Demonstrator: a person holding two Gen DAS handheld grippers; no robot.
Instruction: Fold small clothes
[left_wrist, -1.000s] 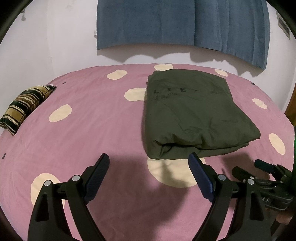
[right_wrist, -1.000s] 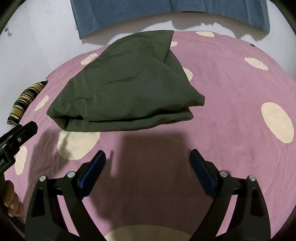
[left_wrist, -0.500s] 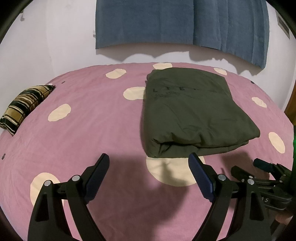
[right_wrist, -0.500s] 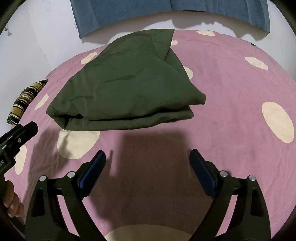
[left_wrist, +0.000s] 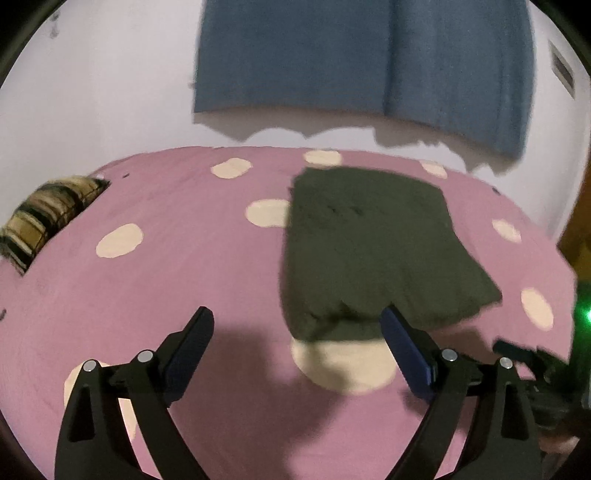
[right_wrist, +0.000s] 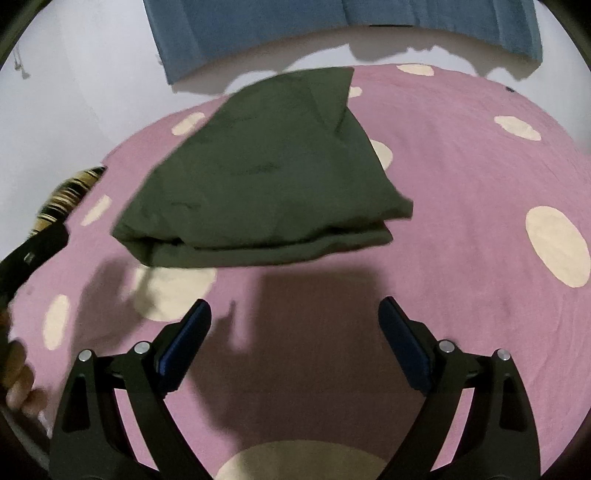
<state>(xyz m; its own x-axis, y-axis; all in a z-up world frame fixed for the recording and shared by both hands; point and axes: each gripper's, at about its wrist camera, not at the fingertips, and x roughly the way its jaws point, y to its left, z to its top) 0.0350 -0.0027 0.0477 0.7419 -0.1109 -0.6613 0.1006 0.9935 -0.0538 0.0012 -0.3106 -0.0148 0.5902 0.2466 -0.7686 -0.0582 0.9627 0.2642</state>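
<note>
The left gripper (left_wrist: 297, 326) hangs at the bottom of its own frame with its jaws spread wide and nothing between them, just above the pink spotted bedspread (left_wrist: 177, 273). Its right fingertip overlaps the near edge of the garment in the picture, but I cannot tell whether it touches the cloth; this view is smeared with motion blur. The right gripper (right_wrist: 294, 319) is likewise spread apart and empty, low in its frame, over bare bedspread (right_wrist: 461, 177) with its shadow pooled beneath it. Neither tool has hold of anything, which I read as the pose of hands standing off from work that looks finished.

Just above the jaws, in the centre of both frames, lies the dark green garment (left_wrist: 369, 251), folded into a compact, stacked rectangle (right_wrist: 266, 184) with its doubled edges facing the grippers. It sits flat on the bed, partly over a cream spot, presumably left mid-bed so both sides can be reached. One layer pokes out at the lower right corner, so the fold is tidy rather than crisp.

Further out, a striped cushion (left_wrist: 48, 218) rests at the left edge of the bed, well apart from the garment, and a blue cloth (left_wrist: 362, 59) hangs on the white wall along the top of the frame.
</note>
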